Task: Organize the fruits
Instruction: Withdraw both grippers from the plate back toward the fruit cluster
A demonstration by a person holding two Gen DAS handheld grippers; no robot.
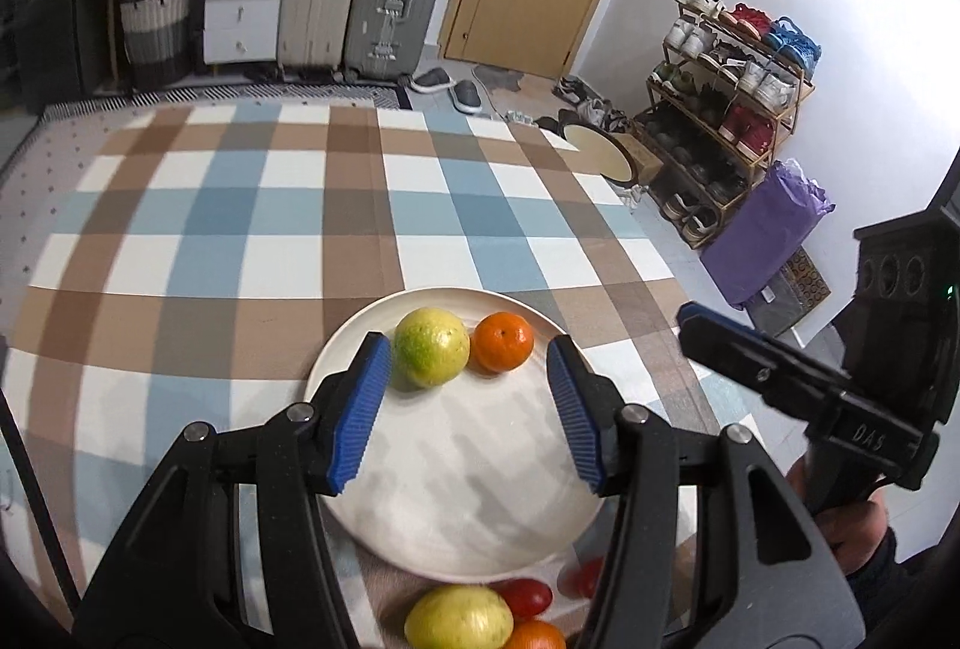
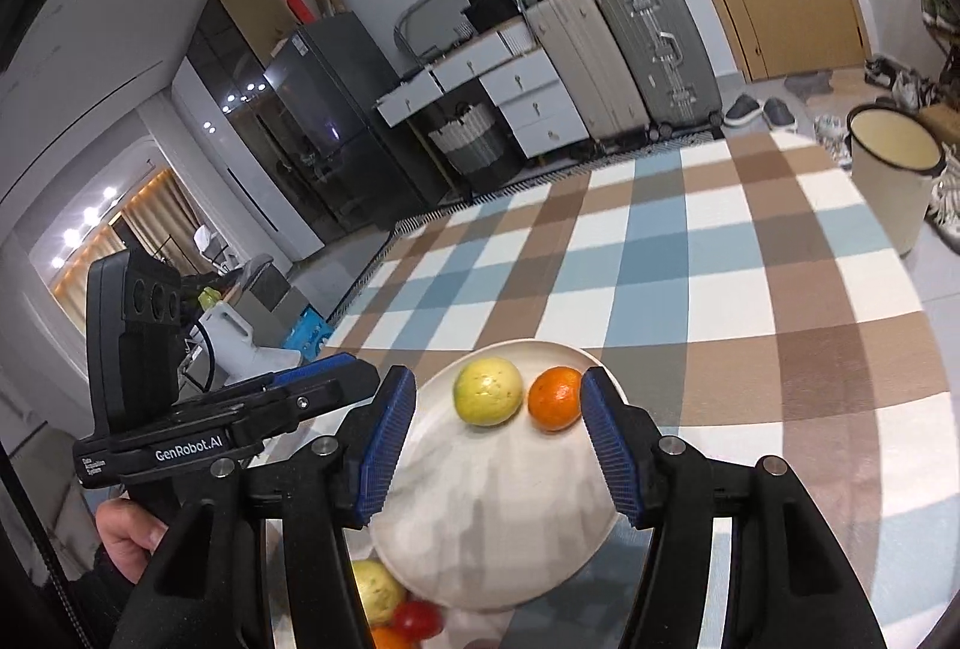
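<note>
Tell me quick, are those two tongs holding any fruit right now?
Left tongs: open, empty, above the plate.
Right tongs: open, empty; the orange sits free on the plate beside the yellow fruit.

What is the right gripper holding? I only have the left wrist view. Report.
Observer: Nothing. In the right wrist view, the right gripper has its pads apart, with nothing between them.
Operator: Check what holds the left gripper.
Observer: A hand wraps its handle from below, at that view's lower left.
Operator: Identify the cream disc past the checked cloth.
Observer: It is a cream bin with a dark rim, standing upright.
</note>
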